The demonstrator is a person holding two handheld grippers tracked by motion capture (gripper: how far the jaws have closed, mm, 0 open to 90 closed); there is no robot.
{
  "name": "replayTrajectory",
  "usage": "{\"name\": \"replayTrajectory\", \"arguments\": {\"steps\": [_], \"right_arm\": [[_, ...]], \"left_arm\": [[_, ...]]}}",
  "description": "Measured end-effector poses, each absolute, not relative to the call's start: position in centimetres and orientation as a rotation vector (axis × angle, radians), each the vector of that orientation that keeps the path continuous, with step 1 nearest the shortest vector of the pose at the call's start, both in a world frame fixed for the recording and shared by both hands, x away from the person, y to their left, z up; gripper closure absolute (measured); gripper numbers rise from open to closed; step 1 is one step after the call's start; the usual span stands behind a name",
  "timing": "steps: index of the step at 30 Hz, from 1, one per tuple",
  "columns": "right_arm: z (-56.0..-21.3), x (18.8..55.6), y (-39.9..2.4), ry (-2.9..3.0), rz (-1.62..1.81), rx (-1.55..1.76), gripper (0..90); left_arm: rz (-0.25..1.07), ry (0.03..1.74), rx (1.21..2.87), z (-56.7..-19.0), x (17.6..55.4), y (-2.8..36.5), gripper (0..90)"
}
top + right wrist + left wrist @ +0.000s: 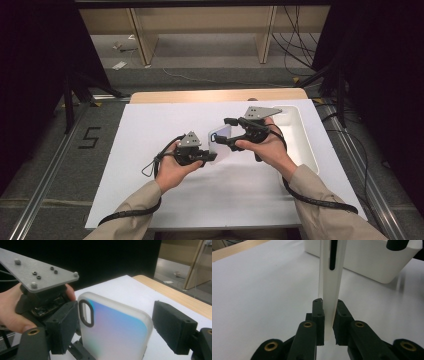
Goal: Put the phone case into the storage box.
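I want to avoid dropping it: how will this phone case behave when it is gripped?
The phone case looks thin and hollow, so it is probably light and may flex. Its glossy surface seems slippery. The left tool pinches only one edge, so it could perhaps pivot or slide.

Phone case (220, 140) between both hand-held grippers, tray (303, 145) to the right.
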State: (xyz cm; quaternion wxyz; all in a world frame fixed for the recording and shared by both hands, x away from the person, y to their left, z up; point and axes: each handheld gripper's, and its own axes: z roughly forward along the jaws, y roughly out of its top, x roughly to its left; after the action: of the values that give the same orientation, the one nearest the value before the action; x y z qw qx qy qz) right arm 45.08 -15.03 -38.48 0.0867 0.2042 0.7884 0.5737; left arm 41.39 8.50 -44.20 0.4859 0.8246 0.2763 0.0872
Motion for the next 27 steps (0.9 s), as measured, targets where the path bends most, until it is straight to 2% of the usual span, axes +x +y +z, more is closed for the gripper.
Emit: {"name": "replayTrajectory", "arguments": {"steps": [10,19,27], "right_arm": [[-38.60,45.22,-15.37,2.270,1.702,0.690,16.1],[-38.95,45.18,-15.26,2.225,1.682,0.718,15.2],[-39.21,44.97,-14.85,2.201,1.668,0.733,8.5]], "left_arm": [[0.255,0.741,1.989,-44.00,41.37,8.69,80.8],[0.289,0.787,1.979,-43.80,41.27,8.56,80.8],[0.325,0.824,1.978,-43.68,41.11,8.31,80.8]]}}
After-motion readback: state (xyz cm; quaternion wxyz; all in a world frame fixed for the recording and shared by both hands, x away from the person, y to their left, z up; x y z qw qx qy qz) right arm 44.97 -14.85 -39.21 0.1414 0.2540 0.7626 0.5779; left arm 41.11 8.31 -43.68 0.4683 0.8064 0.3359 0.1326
